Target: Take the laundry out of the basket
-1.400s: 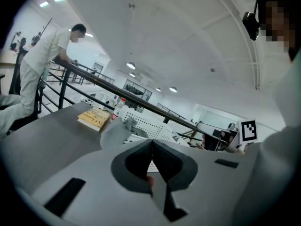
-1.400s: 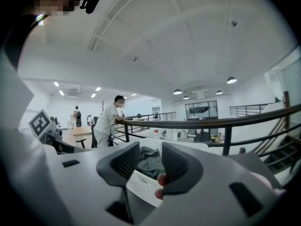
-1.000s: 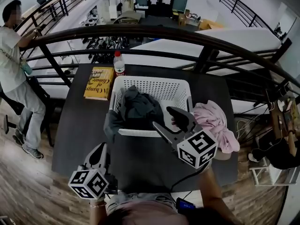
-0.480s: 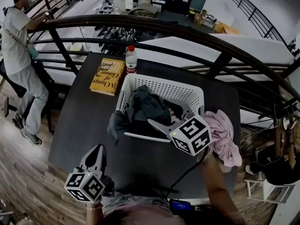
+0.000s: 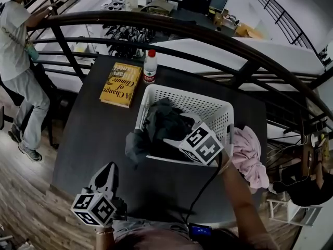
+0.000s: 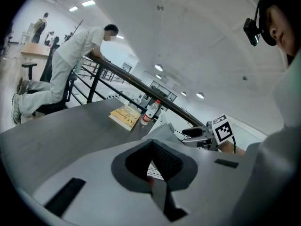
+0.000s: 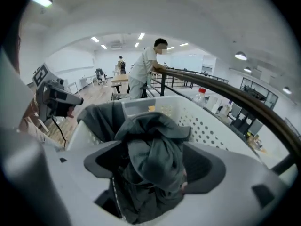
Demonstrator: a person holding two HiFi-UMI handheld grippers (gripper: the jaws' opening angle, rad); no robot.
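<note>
A white perforated laundry basket [image 5: 184, 91] stands on the dark table [image 5: 88, 134]. Dark grey clothes [image 5: 164, 124] are heaped in it, and one piece [image 5: 136, 146] hangs over its front left rim. My right gripper [image 5: 179, 130] reaches into the basket from the front. Its jaws are opening, and the dark grey bundle [image 7: 153, 149] bulges up between them [image 7: 153, 166]. A pink garment [image 5: 247, 155] lies on the table to the right of the basket. My left gripper [image 5: 106, 172] hovers at the table's near edge with its jaws together, holding nothing [image 6: 153, 166].
A yellow book [image 5: 120, 84] and a plastic bottle with a red cap [image 5: 150, 66] sit at the table's far left. A black railing [image 5: 208, 33] curves behind the table. A person [image 5: 15, 61] leans on it at far left. A cable trails from my right gripper.
My right gripper has moved forward and left, from beside the pink garment into the basket over the dark clothes, and its jaws have spread wider. The left gripper has stayed put.
</note>
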